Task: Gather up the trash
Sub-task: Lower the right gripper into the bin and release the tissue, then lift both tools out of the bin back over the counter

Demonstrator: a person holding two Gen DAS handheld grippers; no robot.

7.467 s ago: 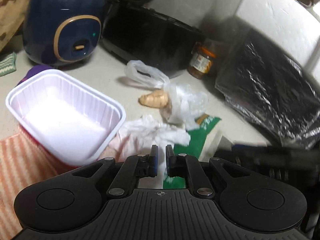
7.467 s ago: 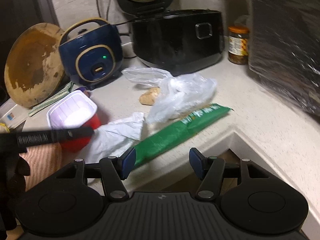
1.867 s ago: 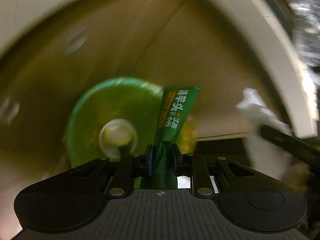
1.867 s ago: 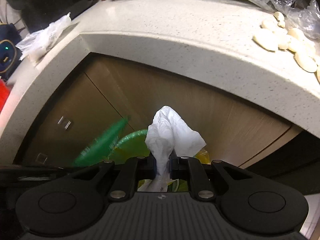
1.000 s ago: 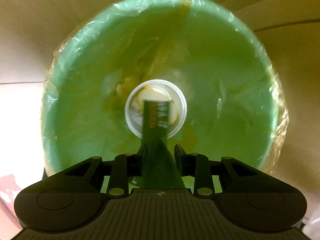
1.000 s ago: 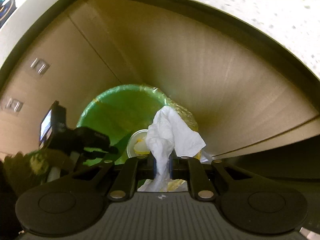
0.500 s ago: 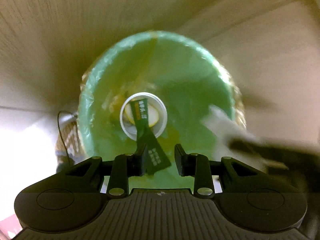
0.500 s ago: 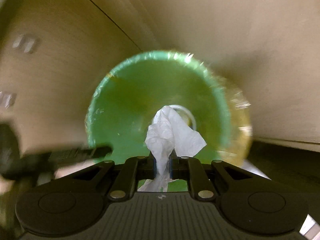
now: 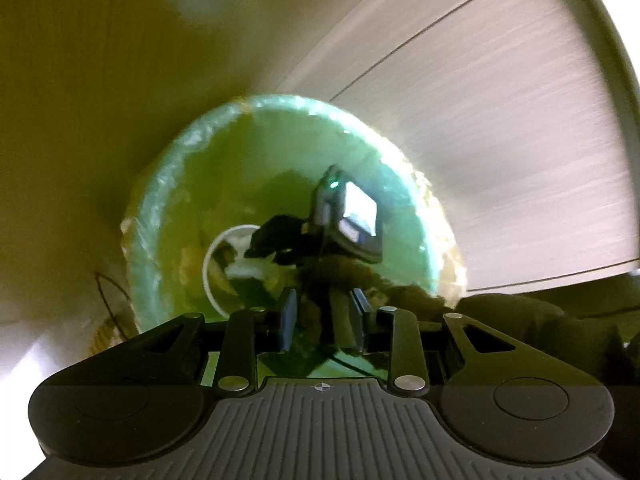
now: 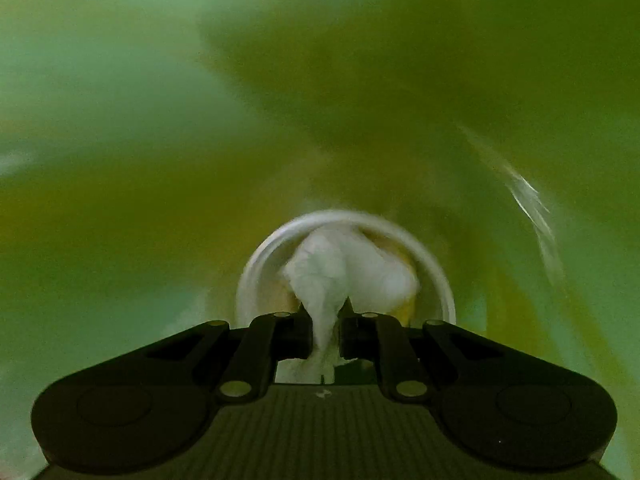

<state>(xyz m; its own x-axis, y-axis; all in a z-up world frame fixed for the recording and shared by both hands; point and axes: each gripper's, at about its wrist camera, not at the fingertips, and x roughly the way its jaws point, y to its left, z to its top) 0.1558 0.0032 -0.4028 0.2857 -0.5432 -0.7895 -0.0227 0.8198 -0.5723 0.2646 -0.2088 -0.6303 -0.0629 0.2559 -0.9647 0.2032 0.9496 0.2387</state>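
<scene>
A green trash bin (image 9: 200, 184) lined with a clear bag stands on the floor against wooden cabinet doors. My left gripper (image 9: 322, 322) is open and empty, held above the bin's near rim. My right gripper (image 10: 326, 326) is deep inside the bin, shut on a crumpled white tissue (image 10: 344, 272) that hangs over a white round cup (image 10: 256, 264) at the bottom. In the left wrist view the right gripper's body and its lit camera screen (image 9: 356, 216) reach into the bin, partly hiding the cup (image 9: 212, 260). The green wrapper is not clearly visible.
Wooden cabinet doors (image 9: 500, 128) rise behind and to the right of the bin. A pale floor patch (image 9: 24, 344) shows at lower left, with a thin dark wire (image 9: 106, 292) beside the bin. The bin's green wall (image 10: 160, 80) fills the right wrist view.
My left gripper has let go of the green wrapper and pulled back from the bin. My right gripper has gone down into the bin with the tissue.
</scene>
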